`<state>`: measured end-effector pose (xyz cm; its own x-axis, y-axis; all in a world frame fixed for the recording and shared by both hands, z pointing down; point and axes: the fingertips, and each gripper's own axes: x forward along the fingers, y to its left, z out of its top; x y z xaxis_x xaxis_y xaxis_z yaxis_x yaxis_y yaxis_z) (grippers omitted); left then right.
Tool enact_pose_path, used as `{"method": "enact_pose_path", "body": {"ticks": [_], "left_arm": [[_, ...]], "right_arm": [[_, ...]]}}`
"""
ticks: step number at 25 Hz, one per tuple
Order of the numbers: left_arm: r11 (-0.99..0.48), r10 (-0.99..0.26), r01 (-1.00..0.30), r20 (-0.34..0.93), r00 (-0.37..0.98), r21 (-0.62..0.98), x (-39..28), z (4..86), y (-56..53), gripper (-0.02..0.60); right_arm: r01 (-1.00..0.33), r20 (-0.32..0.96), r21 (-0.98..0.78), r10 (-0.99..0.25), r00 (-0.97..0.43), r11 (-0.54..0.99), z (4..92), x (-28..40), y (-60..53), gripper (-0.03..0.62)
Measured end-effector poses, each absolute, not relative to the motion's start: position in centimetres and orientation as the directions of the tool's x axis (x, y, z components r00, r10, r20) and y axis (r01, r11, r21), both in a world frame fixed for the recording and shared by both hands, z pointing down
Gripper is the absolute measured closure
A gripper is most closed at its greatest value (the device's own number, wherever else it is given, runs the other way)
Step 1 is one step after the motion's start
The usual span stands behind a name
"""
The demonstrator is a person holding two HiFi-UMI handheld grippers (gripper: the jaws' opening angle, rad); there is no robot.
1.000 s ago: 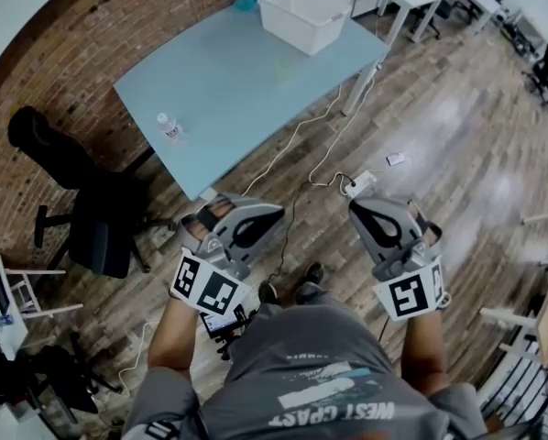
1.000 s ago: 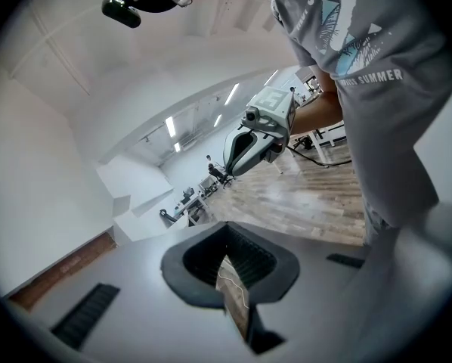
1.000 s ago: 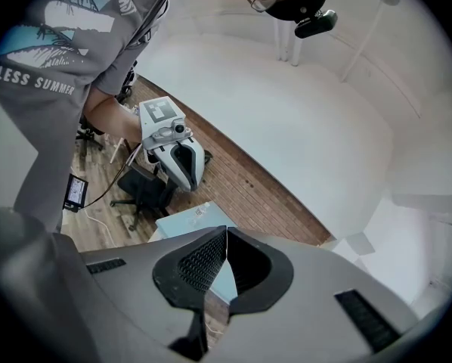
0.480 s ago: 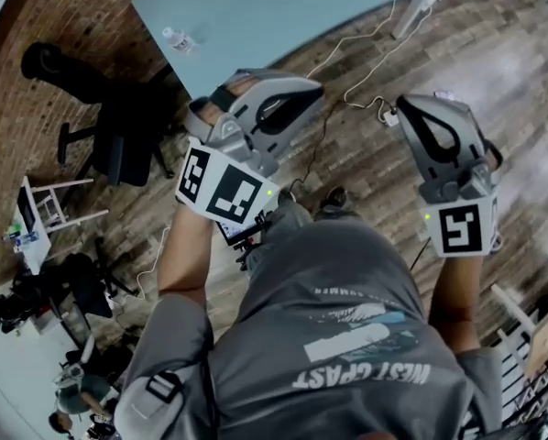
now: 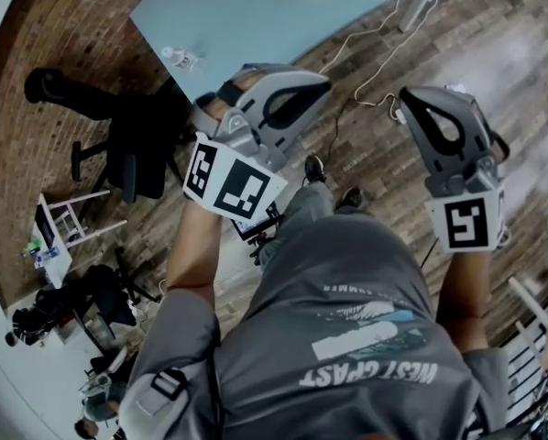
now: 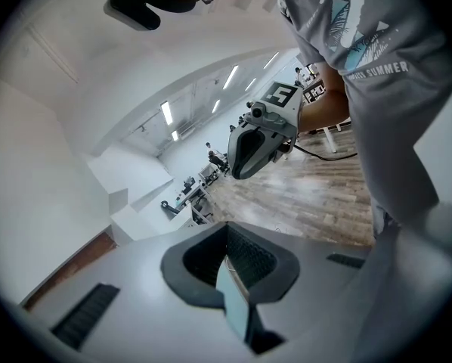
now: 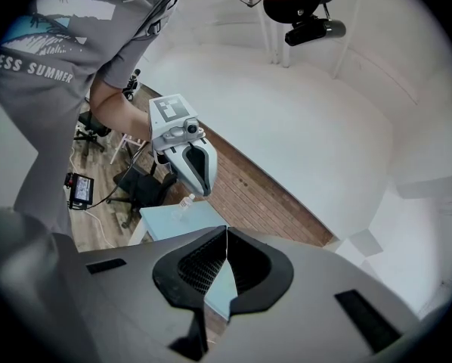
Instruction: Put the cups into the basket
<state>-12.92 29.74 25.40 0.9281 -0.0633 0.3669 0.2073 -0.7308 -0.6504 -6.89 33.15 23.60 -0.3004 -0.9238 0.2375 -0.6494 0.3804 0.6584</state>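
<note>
No cup and no basket show in any view. In the head view my left gripper (image 5: 322, 82) and right gripper (image 5: 410, 97) are held up in front of the person's grey shirt, side by side over the wooden floor. Both point toward the pale blue table (image 5: 256, 7). The left gripper view shows the left gripper (image 6: 227, 257) shut with nothing in it, and the right gripper (image 6: 258, 138) across from it. In the right gripper view my right gripper (image 7: 226, 262) is shut and empty too, facing the left gripper (image 7: 184, 153).
A clear water bottle (image 5: 180, 58) stands near the table's left corner, also the bottle (image 7: 184, 200) on the table (image 7: 182, 219). A black office chair (image 5: 132, 149) stands left of the table. White cables (image 5: 375, 35) trail over the floor. A brick wall (image 7: 264, 195) runs behind.
The head view has tipped down toward the person's body. The white basket and most of the table have slid out at the top. Both grippers have risen closer to the camera, still shut.
</note>
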Motion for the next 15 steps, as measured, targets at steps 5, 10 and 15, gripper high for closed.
{"method": "enact_pose_path", "body": {"ticks": [5, 10, 15], "left_arm": [[-0.722, -0.010, 0.233, 0.347, 0.938, -0.652, -12.0, 25.1, 26.9, 0.580], [-0.723, 0.020, 0.247, 0.338, 0.941, -0.645, -12.0, 25.4, 23.4, 0.580], [-0.723, 0.035, 0.255, 0.334, 0.942, -0.642, -12.2, 25.8, 20.7, 0.580]], "right_arm": [[-0.668, 0.239, 0.658, -0.938, -0.251, 0.347, 23.6, -6.2, 30.6, 0.580], [-0.677, 0.256, 0.657, -0.943, -0.213, 0.332, 24.0, -6.0, 27.4, 0.580], [-0.670, 0.293, 0.660, -0.938, -0.186, 0.339, 25.1, -6.4, 24.8, 0.580]]}}
